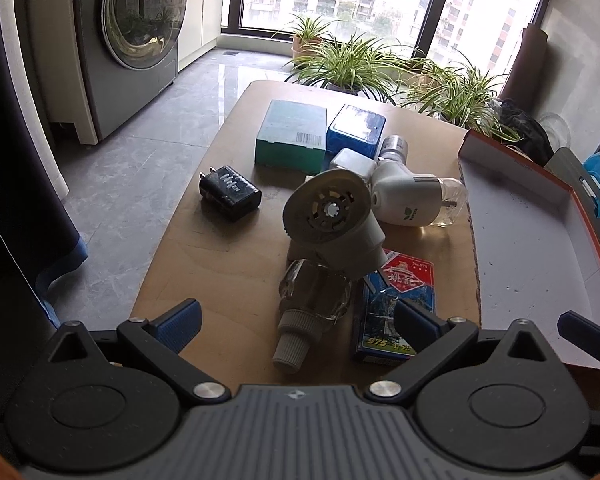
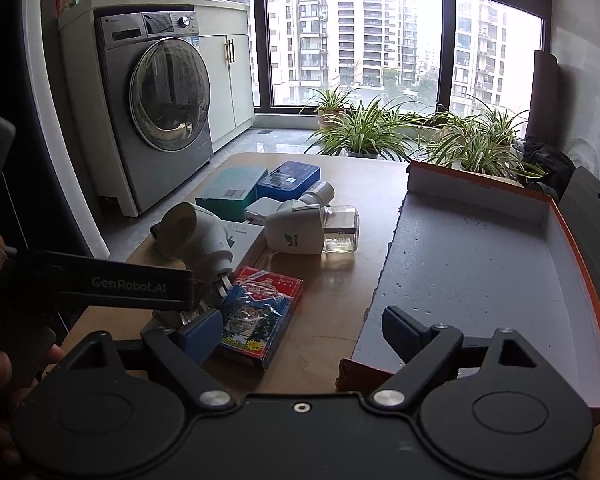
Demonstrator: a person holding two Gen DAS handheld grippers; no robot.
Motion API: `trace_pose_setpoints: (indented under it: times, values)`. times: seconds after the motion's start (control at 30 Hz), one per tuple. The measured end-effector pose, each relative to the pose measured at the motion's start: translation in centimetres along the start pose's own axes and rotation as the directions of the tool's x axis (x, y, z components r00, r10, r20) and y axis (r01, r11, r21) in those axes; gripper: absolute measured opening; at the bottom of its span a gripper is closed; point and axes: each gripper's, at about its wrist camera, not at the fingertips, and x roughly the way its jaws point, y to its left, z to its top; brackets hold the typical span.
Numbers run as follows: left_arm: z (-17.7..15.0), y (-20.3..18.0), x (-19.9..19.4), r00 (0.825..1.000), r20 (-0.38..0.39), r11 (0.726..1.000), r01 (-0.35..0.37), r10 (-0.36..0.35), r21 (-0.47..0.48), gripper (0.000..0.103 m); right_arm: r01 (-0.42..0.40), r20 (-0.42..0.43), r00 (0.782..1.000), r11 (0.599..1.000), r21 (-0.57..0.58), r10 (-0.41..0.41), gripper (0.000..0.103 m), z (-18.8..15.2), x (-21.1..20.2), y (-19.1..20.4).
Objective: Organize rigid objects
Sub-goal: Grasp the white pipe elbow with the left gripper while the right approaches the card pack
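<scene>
Your left gripper [image 1: 296, 322] is the nearer one: the grey plug-in vaporizer [image 1: 332, 220] with its clear bottle [image 1: 314, 300] lies straight ahead between its fingers, long axis running near to far, ribbed neck toward you. Its jaws are spread as wide as they go, holding and touching nothing. Your right gripper [image 2: 300, 336] is equally wide and empty, over the table's [image 2: 332, 320] near edge, with the orange-rimmed tray [image 2: 480, 272] to its right.
</scene>
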Motion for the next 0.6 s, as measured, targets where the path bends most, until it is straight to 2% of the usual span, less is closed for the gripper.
trace_pose_setpoints:
  times: [0.6]
  values:
    - [1.5, -0.9, 1.3, 1.000, -0.013, 1.000, 0.017, -0.017, 0.006, 0.103, 0.001, -0.021, 1.000, 1.000, 0.008, 0.000, 0.102, 0.2, 0.5, 0.0]
